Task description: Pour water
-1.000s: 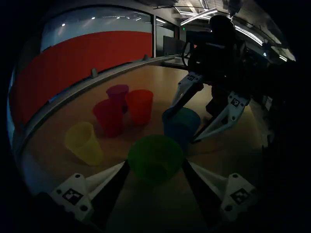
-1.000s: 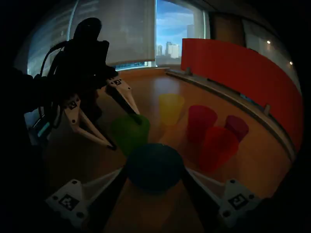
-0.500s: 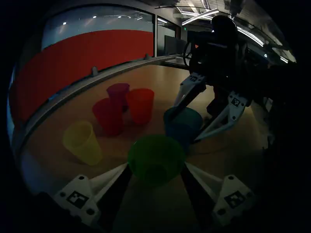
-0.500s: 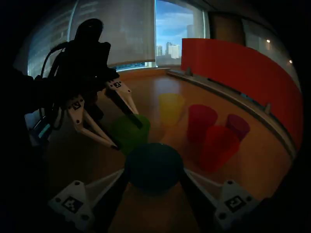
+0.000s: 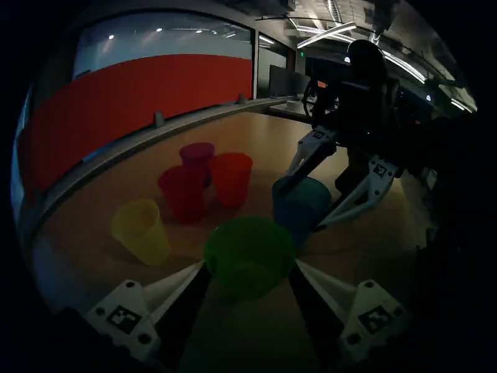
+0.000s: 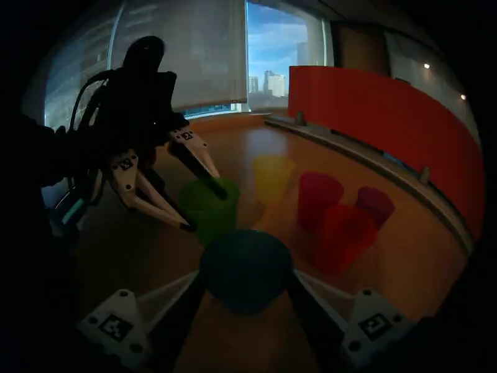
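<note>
Two-handed, carrying one cup per claw: clenching the left gripper [image 5: 248, 266] on the green cup [image 5: 248, 248] with both fingers pressing its sides, and clamping the right gripper [image 6: 245, 276] the same way on the blue cup [image 6: 245, 264]. Holding the pair just beside each other over the table [image 5: 261, 133], in front of the spare cups.

Comparing with a second ago: drifting only slightly, bringing the green cup a shade higher and closer in the right gripper view, and sliding the standing cups a little across the left gripper view. Keeping both cups upright with rims level, tipping neither. Judging from that: still lining up source and receiver, not yet pouring, and probably needing one mouth raised above the other before any tilt. Failing to make out water in either cup in this dim light.

Looking at thin, translucent plastic tumblers, smooth-walled, tapering from a wide round mouth to a narrower base. Leaving four more on the table: a yellow cup [image 5: 141, 231] standing apart, then a dark red cup [image 5: 182, 193], an orange-red cup [image 5: 231, 177] and a purple cup [image 5: 197, 158], clustering closely and perhaps touching. Resting them on a smooth, glossy, wood-toned top, curving along a matte red panel [image 5: 124, 93]. Expecting light, slippery, easily squashed walls, so favouring a gentle squeeze.
</note>
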Tool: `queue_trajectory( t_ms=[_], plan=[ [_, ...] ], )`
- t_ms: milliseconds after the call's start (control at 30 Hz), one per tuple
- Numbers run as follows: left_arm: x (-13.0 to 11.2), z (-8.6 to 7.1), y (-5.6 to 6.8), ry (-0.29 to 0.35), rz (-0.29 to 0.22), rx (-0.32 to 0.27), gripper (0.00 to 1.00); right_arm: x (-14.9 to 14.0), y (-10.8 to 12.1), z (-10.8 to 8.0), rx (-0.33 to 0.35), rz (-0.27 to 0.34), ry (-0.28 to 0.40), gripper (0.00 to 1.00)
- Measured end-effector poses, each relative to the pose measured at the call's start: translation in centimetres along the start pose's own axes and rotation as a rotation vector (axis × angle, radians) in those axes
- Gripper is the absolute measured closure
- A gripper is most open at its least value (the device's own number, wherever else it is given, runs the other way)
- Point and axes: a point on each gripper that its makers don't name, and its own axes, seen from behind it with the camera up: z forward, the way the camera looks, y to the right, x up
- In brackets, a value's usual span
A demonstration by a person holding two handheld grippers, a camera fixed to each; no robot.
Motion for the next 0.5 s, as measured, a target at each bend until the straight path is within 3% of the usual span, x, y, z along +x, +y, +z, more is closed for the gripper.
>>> queue_trajectory(
  t_ms=[500],
  plan=[
    [3.9, -3.8, 0.7, 0.088, 0.006, 0.054, 0.16, 3.1, -0.5, -4.8, -0.037, 0.002, 0.072, 0.11]
  ],
)
